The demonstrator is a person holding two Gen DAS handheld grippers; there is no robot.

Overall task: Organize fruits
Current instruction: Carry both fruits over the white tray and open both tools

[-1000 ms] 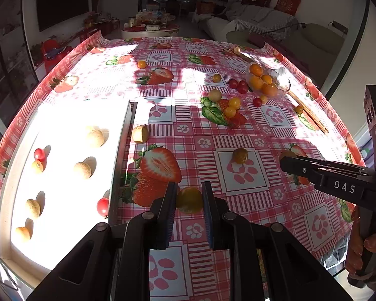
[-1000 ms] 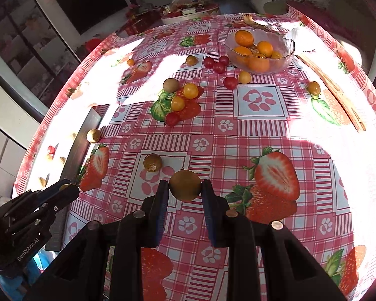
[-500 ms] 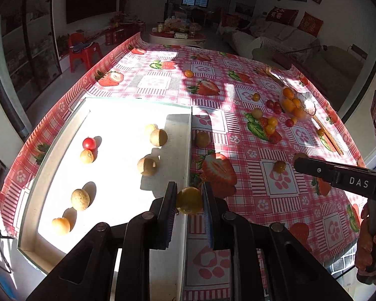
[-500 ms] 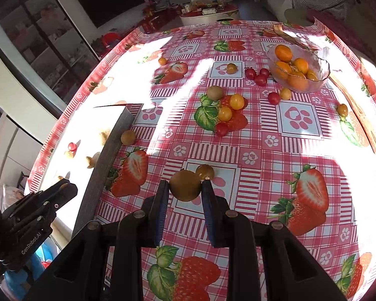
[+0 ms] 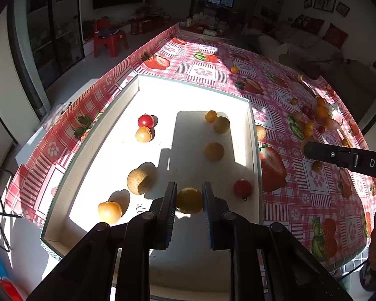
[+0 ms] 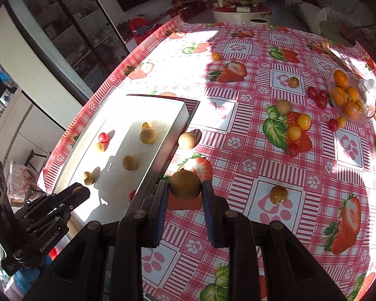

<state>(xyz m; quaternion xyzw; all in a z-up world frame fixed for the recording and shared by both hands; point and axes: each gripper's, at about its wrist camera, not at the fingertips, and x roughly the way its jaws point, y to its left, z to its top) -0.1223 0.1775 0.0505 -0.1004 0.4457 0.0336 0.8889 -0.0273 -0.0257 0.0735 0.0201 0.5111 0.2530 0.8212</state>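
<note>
Left gripper is clamped on a yellow round fruit, held above the near part of the white tray, which already contains two red cherry tomatoes, among them one just right of the gripper, and several tan and yellow fruits. Right gripper is clamped on a brownish-green round fruit, held over the strawberry-print tablecloth just beside the tray's right wall (contact with the wall cannot be determined). A glass bowl of orange fruits stands well apart at the table's far right, with loose fruits scattered between it and the tray.
</note>
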